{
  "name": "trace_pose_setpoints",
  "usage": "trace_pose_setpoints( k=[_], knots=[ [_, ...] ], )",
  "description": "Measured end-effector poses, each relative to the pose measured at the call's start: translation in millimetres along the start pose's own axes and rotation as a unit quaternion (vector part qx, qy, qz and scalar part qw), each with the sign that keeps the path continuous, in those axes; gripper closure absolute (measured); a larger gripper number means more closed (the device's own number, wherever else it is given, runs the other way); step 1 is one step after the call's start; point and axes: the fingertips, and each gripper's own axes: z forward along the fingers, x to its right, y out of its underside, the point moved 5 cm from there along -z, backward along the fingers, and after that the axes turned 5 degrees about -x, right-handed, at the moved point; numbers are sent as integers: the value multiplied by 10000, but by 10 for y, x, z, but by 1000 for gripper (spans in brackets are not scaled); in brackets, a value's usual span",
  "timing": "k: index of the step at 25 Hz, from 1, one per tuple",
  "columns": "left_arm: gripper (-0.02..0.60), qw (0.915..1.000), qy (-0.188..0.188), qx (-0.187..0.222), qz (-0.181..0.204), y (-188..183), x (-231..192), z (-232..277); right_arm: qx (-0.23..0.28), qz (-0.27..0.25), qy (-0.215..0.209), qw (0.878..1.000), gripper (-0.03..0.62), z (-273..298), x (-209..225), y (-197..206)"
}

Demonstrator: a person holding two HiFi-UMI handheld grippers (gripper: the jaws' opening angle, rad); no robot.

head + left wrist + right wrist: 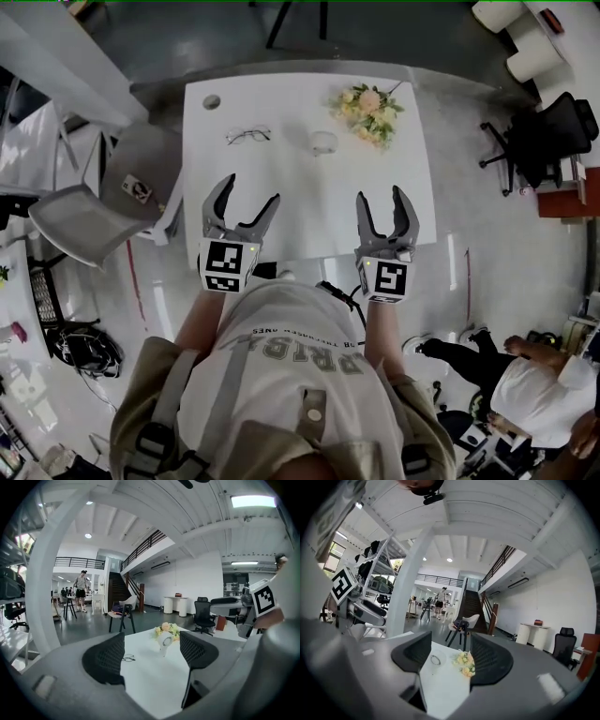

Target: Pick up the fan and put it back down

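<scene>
A small white fan (323, 142) stands on the white table (309, 211), toward its far side, in the head view. My left gripper (250, 190) and right gripper (382, 195) hover over the table's near edge, well short of the fan, both open and empty. Through the left gripper view, the fan (165, 641) shows upright between the open jaws of that gripper (151, 656), far ahead, in front of the flowers. In the right gripper view the fan (436, 659) lies just inside the left jaw of that gripper (446, 656), also at a distance.
A pair of glasses (247, 135) lies left of the fan and a bunch of flowers (370, 112) at the far right of the table. A grey chair with a cap (141, 183) stands left of the table. A black office chair (548, 136) and a seated person (534, 384) are to the right.
</scene>
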Motion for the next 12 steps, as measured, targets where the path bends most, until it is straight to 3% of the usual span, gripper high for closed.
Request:
trace_pose_setpoints(
  k=[2,8,12],
  knots=[
    [202,10000,-32,70,16,-19,28,-32,4,86,89,9999,362,-77,-26,22],
    [306,9993,-181,315,94,-105,81,-165,120,314,325,9989,442,-284,-77,22],
    [359,9987,-405,302,-63,-86,73,-274,-15,354,411,9985,494,-387,-94,76]
  ],
)
